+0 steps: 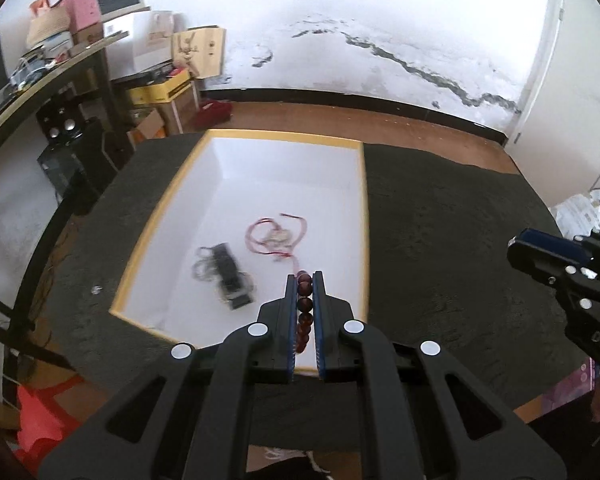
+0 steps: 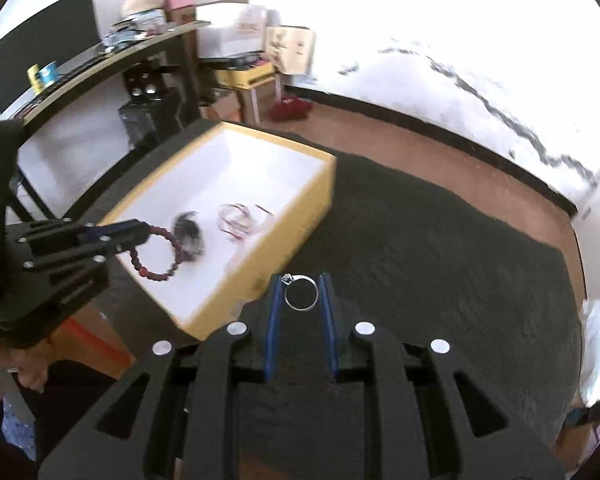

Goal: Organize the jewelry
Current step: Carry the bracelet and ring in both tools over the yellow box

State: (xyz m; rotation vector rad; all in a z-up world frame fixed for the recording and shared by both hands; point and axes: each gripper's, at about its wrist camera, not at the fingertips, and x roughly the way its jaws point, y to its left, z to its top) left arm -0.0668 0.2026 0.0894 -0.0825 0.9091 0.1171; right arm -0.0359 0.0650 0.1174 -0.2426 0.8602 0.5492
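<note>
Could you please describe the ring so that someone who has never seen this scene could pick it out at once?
Start at the yellow-rimmed white box on the dark mat; just outside its near corner, the right gripper pinches a thin silver ring between its blue pads. Unlike the dark red bead bracelet hanging from the left gripper, it is a plain metal hoop with one small setting on top.

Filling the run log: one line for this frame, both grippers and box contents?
left gripper: shut on beaded bracelet, over box | right gripper: shut on silver ring, over dark mat | in box: dark watch, pink cord

Both hand-held grippers (image 1: 304, 280) (image 2: 301, 280) clamped, fingers level.
</note>
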